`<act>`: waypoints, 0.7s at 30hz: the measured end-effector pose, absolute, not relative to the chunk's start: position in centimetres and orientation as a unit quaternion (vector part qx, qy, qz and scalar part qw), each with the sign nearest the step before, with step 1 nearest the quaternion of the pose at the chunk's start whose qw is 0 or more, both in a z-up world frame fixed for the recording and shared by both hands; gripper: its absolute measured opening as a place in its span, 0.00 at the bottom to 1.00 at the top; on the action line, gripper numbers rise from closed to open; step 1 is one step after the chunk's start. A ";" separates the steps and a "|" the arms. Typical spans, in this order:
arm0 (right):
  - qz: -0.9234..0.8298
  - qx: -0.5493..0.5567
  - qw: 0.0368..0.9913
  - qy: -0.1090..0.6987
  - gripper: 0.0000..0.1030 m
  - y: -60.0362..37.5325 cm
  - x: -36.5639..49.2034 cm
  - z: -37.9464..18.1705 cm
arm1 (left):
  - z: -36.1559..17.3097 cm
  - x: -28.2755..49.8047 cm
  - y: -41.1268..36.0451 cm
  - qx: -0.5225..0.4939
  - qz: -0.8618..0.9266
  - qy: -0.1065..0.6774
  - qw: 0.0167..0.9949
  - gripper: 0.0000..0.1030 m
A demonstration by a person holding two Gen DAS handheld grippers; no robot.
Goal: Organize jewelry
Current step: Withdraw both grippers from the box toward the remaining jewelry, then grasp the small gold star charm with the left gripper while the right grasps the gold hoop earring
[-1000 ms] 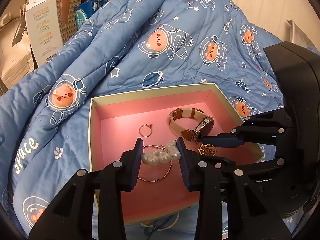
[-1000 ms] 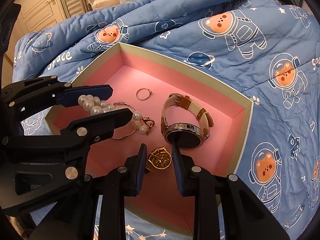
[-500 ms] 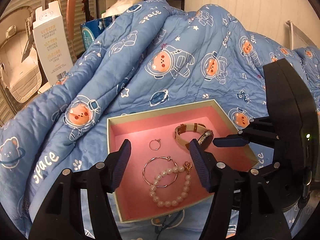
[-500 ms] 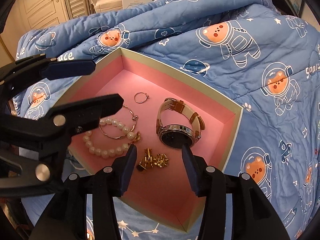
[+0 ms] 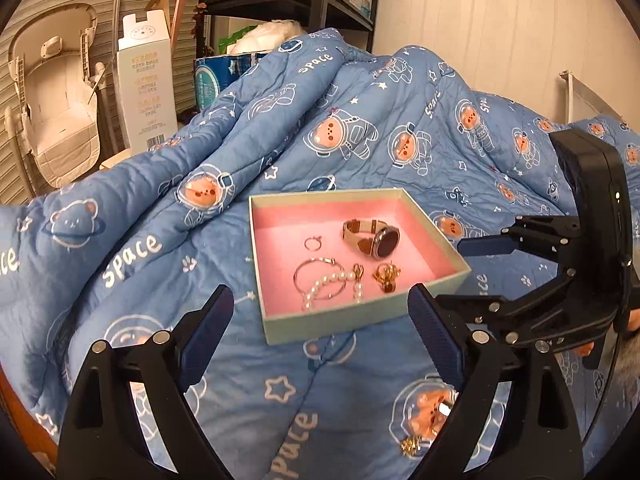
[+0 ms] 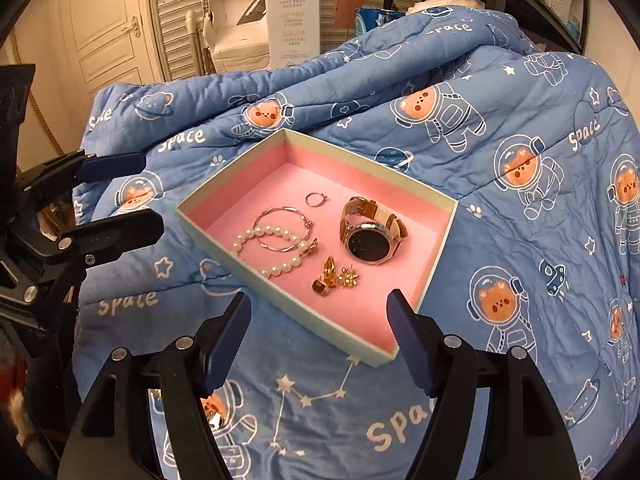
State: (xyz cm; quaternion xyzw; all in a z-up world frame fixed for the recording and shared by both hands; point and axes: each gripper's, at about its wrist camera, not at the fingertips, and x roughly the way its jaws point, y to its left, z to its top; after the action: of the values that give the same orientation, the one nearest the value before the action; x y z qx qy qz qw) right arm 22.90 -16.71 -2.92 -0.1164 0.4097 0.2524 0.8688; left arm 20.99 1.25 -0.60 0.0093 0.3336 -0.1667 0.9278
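A blue space-bear quilt (image 5: pixel 360 128) covers the bed in front of you, with shelving and a white carton at the upper left of the left wrist frame. The box (image 5: pixel 448 244) with its pink lining sits on the quilt at mid-frame, holding the watch (image 5: pixel 374 236), pearl bracelet (image 5: pixel 332 284), a thin hoop (image 5: pixel 316 280), a small ring (image 5: pixel 313 243) and gold earrings (image 5: pixel 386 274).

Your left gripper (image 5: pixel 320 328) has its jaws opening, already spread wide, with nothing between them; the box's near wall shows in the gap, above the fingertips in frame. Your right gripper (image 6: pixel 318 340) is opening too, empty, with the box's near corner (image 6: pixel 376 356) just above its fingertips.

What the next move likely turns on: small gold pieces (image 5: pixel 412 446) lie loose on the quilt outside the box, at the lower right of the left frame, below that gripper's right-hand finger. In the right frame a gold glint (image 6: pixel 214 420) shows at lower left, behind the left-hand finger. So these stray bits lie nearer you than either gripper's fingertips, roughly between the two tools. I can't tell which hand is closer.
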 end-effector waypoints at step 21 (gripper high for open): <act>0.295 -0.104 0.838 0.447 0.39 -17.3 15.2 -7.2 | -6.2 11.7 -1.5 0.048 -0.199 0.369 0.906 0.64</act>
State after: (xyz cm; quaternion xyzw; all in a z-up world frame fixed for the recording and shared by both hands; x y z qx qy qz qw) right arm 15.22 -17.33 -7.24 -0.1041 0.4473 0.2947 0.8380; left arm 11.65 -1.55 -6.19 0.0481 0.3691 -0.1994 0.9065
